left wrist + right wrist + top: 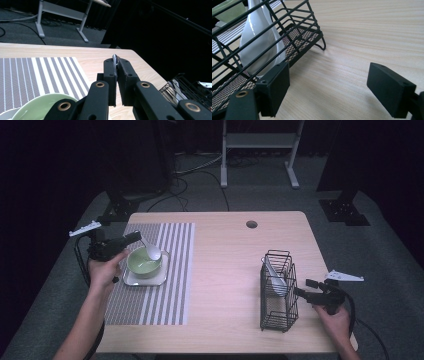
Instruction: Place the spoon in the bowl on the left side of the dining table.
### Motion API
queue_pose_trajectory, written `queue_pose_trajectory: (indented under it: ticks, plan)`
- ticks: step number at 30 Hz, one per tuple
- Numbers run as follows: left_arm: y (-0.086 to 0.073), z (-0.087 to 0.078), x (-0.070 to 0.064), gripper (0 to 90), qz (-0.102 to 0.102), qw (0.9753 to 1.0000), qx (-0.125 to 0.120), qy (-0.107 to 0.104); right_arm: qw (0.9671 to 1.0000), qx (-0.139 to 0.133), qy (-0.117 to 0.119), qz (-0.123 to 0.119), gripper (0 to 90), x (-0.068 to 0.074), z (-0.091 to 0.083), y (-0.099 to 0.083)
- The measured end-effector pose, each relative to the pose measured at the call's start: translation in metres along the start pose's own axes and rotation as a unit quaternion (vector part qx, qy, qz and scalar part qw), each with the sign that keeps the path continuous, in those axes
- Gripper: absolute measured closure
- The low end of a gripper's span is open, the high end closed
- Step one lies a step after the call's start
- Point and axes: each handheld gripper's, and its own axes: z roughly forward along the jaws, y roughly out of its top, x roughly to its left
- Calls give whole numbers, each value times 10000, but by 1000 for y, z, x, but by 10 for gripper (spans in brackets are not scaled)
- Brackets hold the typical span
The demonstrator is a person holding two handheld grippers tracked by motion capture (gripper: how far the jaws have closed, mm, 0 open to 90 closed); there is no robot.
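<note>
My left gripper point(135, 237) is shut on the thin handle of a metal spoon point(152, 252), whose bowl hangs over the rim of a green bowl point(143, 262). That green bowl rests on a small white plate point(131, 279) on the striped placemat point(150, 295). In the left gripper view the jaws point(117, 65) pinch the spoon handle point(114, 58) above the green bowl point(41, 107). My right gripper point(304, 287) is open just right of a black wire basket point(279, 315) holding a white ceramic spoon point(276, 281). In the right gripper view the gripper point(332, 87) spans bare wood beside the basket point(299, 40) and the white spoon point(258, 42).
The light wooden table point(230, 270) has a round cable hole point(251, 224) near its far edge. Beyond it stand a white frame point(260, 142) and cables on a grey floor. The basket point(186, 90) appears at the right edge of the left gripper view.
</note>
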Motion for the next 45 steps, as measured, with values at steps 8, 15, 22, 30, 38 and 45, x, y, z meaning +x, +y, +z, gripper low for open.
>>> queue_pose_trajectory:
  ticks: [8,15,22,30,38,45]
  plan:
    - [-4,-2,10,852,-66,9999,12,143,10000,11,-1,-4,174,0,0,0]
    - [-10,-7,27,852,-257,9991,-40,332,10000,16,-1,-4,174,0,0,0]
    - [-11,-9,33,852,-334,9985,-70,422,10000,29,1,-1,174,0,1,0]
    - [-12,-11,40,852,-383,9979,-96,508,10000,26,2,-2,174,0,0,0]
    - [-20,-12,52,852,-553,9964,-74,633,10000,23,8,-1,175,0,0,0]
    - [-25,-13,58,852,-642,9954,-67,701,10000,26,10,-3,174,0,1,0]
